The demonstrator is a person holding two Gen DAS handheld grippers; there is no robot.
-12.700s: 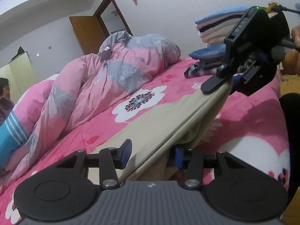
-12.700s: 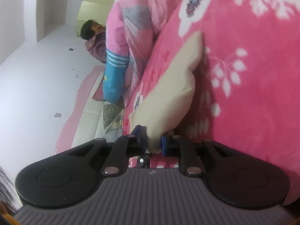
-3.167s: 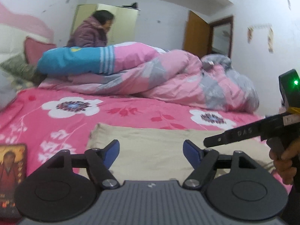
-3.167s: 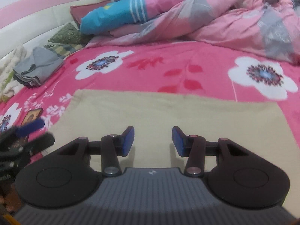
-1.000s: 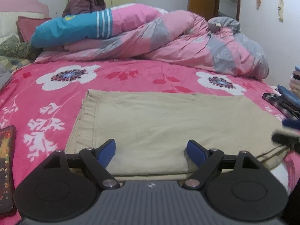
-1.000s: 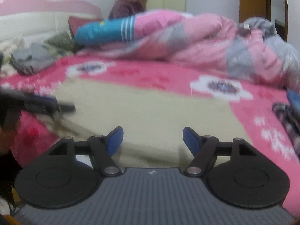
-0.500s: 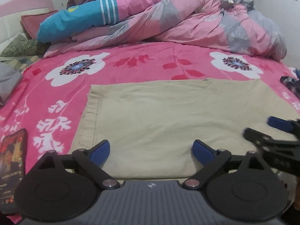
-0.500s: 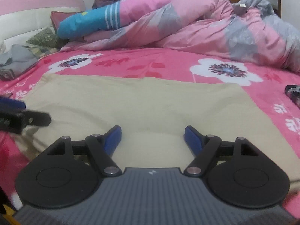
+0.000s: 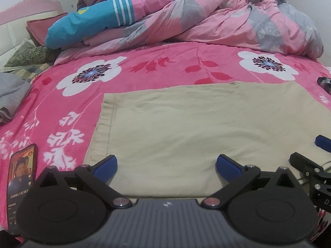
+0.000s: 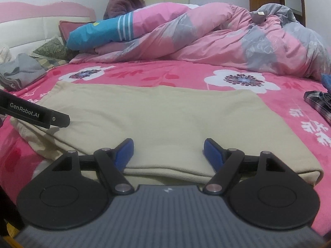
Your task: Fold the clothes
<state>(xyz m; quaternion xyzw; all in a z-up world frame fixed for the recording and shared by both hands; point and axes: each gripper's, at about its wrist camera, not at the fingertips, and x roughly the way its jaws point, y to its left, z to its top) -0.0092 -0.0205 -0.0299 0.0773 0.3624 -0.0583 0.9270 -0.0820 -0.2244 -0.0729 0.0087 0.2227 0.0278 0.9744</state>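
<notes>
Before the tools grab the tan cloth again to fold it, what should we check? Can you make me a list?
1. Left tool open, nothing between its pads: ok; its jaws have just been opening wider.
2. Right tool open and empty: ok.
3. Folded beige garment lies flat on the pink floral blanket: ok.
4. Near edge of the garment in front of both tools: ok.
5. Phone lies clear of the garment: ok.
6. Layers at the garment's left end line up: not ok; lower layers stick out unevenly in the right wrist view.
</notes>
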